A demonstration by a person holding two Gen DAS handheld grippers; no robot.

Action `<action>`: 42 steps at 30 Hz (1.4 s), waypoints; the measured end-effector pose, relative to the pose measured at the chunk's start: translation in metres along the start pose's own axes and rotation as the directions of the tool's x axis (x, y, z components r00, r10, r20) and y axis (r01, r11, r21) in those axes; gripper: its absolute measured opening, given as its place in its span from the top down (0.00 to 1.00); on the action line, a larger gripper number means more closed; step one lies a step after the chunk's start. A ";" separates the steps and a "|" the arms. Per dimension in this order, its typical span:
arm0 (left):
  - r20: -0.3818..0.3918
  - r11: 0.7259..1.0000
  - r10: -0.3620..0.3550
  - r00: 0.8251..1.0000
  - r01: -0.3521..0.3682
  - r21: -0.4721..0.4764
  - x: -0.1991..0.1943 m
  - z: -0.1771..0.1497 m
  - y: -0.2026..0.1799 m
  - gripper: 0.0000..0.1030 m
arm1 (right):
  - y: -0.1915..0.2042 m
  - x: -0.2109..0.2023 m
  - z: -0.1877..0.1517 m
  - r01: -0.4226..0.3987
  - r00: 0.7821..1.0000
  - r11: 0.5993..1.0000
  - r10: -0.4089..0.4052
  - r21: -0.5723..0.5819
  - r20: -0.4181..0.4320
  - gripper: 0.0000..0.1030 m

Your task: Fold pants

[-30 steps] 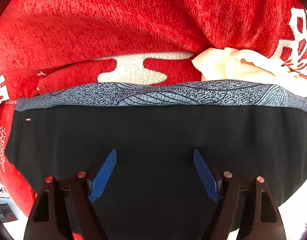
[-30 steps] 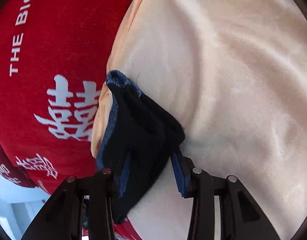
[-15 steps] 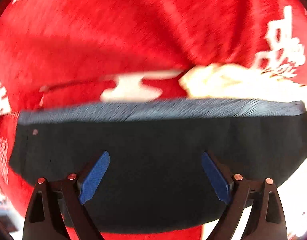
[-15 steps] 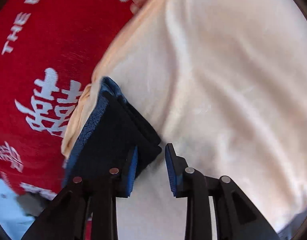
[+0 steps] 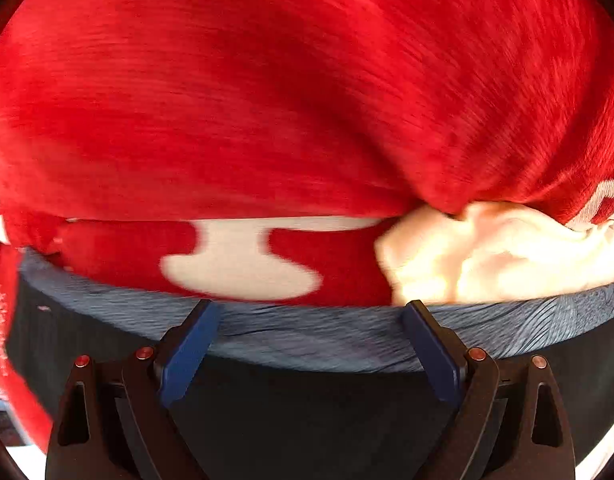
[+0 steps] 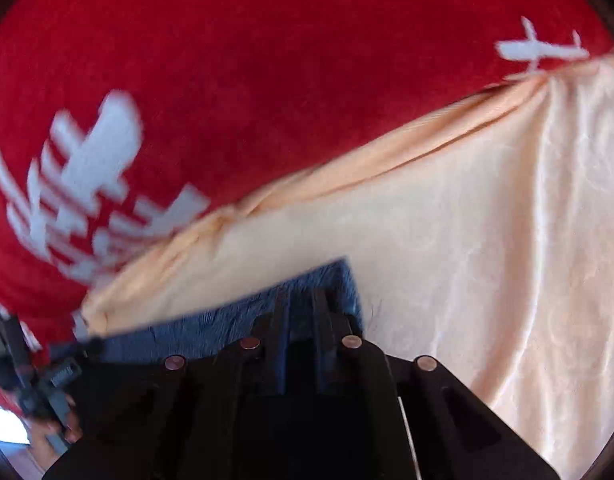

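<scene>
Pants (image 5: 307,412) fill my near view, black cloth spread under my left gripper (image 5: 309,322), whose blue fingers stand wide apart with nothing between them. My right gripper (image 6: 301,312) looks pinched together on the blue waistband (image 6: 211,330), though blur makes that hard to confirm. Beyond lie the cream sheet (image 6: 487,240) and red blanket (image 5: 287,100).

Left wrist view sits low and close behind its hand-held gripper (image 5: 307,316), facing along the fingers over the pants (image 5: 307,420) to the red blanket (image 5: 267,100); right wrist view looks down close, sharing waistband (image 6: 211,330), blanket and cream cloth (image 6: 447,260).
</scene>
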State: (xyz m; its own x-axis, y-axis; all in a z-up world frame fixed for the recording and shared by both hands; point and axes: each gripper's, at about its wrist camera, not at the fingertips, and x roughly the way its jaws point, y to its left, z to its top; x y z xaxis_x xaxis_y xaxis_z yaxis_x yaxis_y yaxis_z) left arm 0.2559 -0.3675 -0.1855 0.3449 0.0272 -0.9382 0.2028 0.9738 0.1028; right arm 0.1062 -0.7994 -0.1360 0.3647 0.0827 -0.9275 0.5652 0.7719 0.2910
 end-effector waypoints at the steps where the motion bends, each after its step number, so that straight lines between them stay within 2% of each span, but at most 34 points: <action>1: 0.005 1.000 -0.001 1.000 0.001 0.000 -0.008 -0.002 0.008 0.08 | -0.004 -0.002 0.005 0.030 1.000 0.999 -0.030 0.036 0.003 0.85; 2: 0.009 1.000 0.003 1.000 -0.003 0.003 -0.015 -0.006 0.018 0.08 | -0.008 -0.006 0.008 0.072 0.997 0.995 -0.073 0.070 0.002 0.82; 3: 0.010 1.000 0.017 1.000 -0.017 0.006 -0.025 -0.012 0.033 0.08 | -0.014 -0.014 0.009 0.080 0.997 0.991 -0.080 0.106 -0.004 0.79; 7: -0.026 0.999 0.035 0.999 -0.036 -0.015 -0.042 -0.042 0.084 0.08 | -0.003 -0.039 -0.015 -0.014 0.999 0.996 0.018 0.091 -0.042 0.78; 11: -0.075 0.997 0.046 0.996 -0.050 -0.051 -0.048 -0.086 0.135 0.08 | 0.027 -0.061 -0.074 -0.132 0.983 0.989 0.140 0.067 -0.121 0.77; 13: -0.087 0.997 0.042 0.995 -0.048 -0.065 -0.040 -0.095 0.157 0.08 | 0.057 -0.060 -0.109 -0.194 0.963 0.979 0.201 0.055 -0.177 0.72; 16: -0.086 0.996 0.042 0.995 -0.049 -0.078 -0.030 -0.098 0.195 0.08 | 0.102 -0.051 -0.170 -0.300 0.914 0.952 0.304 0.057 -0.269 0.63; 17: -0.088 0.995 0.053 0.995 -0.060 -0.081 -0.028 -0.106 0.207 0.08 | 0.121 -0.040 -0.188 -0.341 0.886 0.937 0.349 0.080 -0.305 0.62; 18: -0.081 0.993 0.070 0.994 -0.077 -0.084 -0.024 -0.106 0.228 0.08 | 0.143 -0.028 -0.214 -0.395 0.843 0.912 0.409 0.113 -0.349 0.62; 19: -0.067 0.992 0.087 0.994 -0.093 -0.085 -0.022 -0.104 0.243 0.08 | 0.166 -0.012 -0.226 -0.423 0.815 0.896 0.440 0.132 -0.378 0.62; 22: -0.027 0.982 0.163 0.986 -0.165 -0.096 -0.001 -0.098 0.301 0.08 | 0.217 0.026 -0.268 -0.460 0.766 0.875 0.477 0.152 -0.430 0.62; 24: -0.058 0.972 0.199 0.978 -0.204 -0.115 0.021 -0.101 0.333 0.08 | 0.241 0.045 -0.286 -0.481 0.739 0.855 0.515 0.195 -0.434 0.62; 25: -0.099 0.967 0.206 0.973 -0.218 -0.128 0.034 -0.107 0.346 0.08 | 0.250 0.051 -0.296 -0.494 0.729 0.844 0.533 0.209 -0.429 0.62; 26: -0.108 0.972 0.161 0.981 -0.176 -0.154 0.047 -0.111 0.360 0.03 | 0.262 0.058 -0.301 -0.507 0.721 0.833 0.550 0.219 -0.422 0.62; 28: -0.077 0.978 0.108 0.991 -0.120 -0.173 0.054 -0.115 0.373 0.00 | 0.273 0.064 -0.317 -0.509 0.723 0.832 0.553 0.222 -0.415 0.62; 31: -0.058 0.985 0.097 0.994 -0.104 -0.139 0.056 -0.117 0.373 0.00 | 0.284 0.083 -0.321 -0.494 0.720 0.828 0.560 0.265 -0.409 0.62; 34: -0.061 0.987 0.073 0.995 -0.080 -0.137 0.056 -0.115 0.374 0.00 | 0.284 0.082 -0.319 -0.494 0.721 0.819 0.574 0.291 -0.389 0.63; 35: -0.057 0.988 0.068 0.996 -0.075 -0.133 0.057 -0.115 0.377 0.00 | 0.290 0.084 -0.315 -0.476 0.732 0.827 0.561 0.299 -0.387 0.70; 36: -0.050 0.990 0.063 0.997 -0.068 -0.126 0.060 -0.114 0.381 0.00 | 0.300 0.082 -0.308 -0.458 0.750 0.841 0.539 0.288 -0.383 0.91; 37: -0.041 0.991 0.060 0.997 -0.064 -0.119 0.063 -0.114 0.382 0.00 | 0.306 0.075 -0.304 -0.467 0.759 0.845 0.535 0.262 -0.372 0.91; 39: -0.025 0.992 0.064 0.998 -0.066 -0.104 0.063 -0.111 0.385 0.00 | 0.323 0.057 -0.300 -0.479 0.791 0.864 0.502 0.156 -0.351 0.91; 40: -0.027 0.992 0.066 0.997 -0.069 -0.101 0.062 -0.111 0.384 0.00 | 0.322 0.055 -0.308 -0.460 0.802 0.878 0.475 0.132 -0.363 0.91; 42: -0.059 0.990 0.078 0.995 -0.085 -0.112 0.056 -0.110 0.390 0.00 | 0.310 0.070 -0.326 -0.368 0.828 0.922 0.383 0.117 -0.411 0.91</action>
State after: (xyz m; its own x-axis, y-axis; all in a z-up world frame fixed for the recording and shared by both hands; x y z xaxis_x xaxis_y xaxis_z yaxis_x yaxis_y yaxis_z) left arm 0.2537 0.0390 -0.2340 0.3049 0.1167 -0.9452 0.0693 0.9871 0.1442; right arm 0.0656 -0.3484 -0.1877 0.2141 0.6227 -0.7527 0.4735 0.6078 0.6375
